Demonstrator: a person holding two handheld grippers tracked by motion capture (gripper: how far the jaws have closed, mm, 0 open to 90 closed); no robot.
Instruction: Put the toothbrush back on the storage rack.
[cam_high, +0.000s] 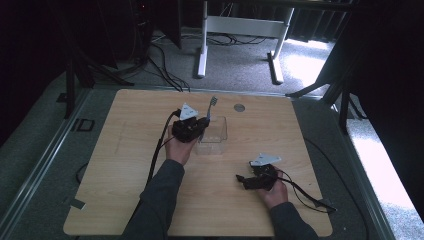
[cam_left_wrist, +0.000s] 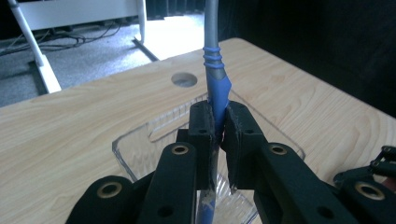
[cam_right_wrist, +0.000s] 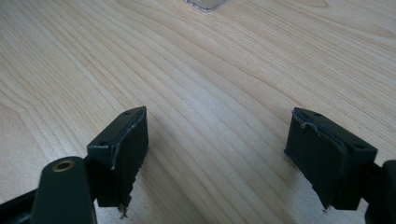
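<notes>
Fork (cam_left_wrist: 217, 88) w/ blue handle sits clamped upright in left gripper (cam_left_wrist: 219, 135), right over clear tray (cam_left_wrist: 140, 144). Right gripper (cam_right_wrist: 217, 158) rests w/ jaws wide apart, nothing btwn, near table (cam_high: 125, 190) front. Lower straight, release only once handle's well inside tray walls.

Clear container (cam_high: 215, 136) blocks table (cam_high: 125, 200) centre; bare wood all around.

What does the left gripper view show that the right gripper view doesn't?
The left gripper view has the left gripper with its jaws shut on the blue handle of a utensil, above a clear plastic container, with a round hole in the table beyond. The right gripper view has the right gripper, jaws wide open with nothing between them. Both have the wooden table.
</notes>
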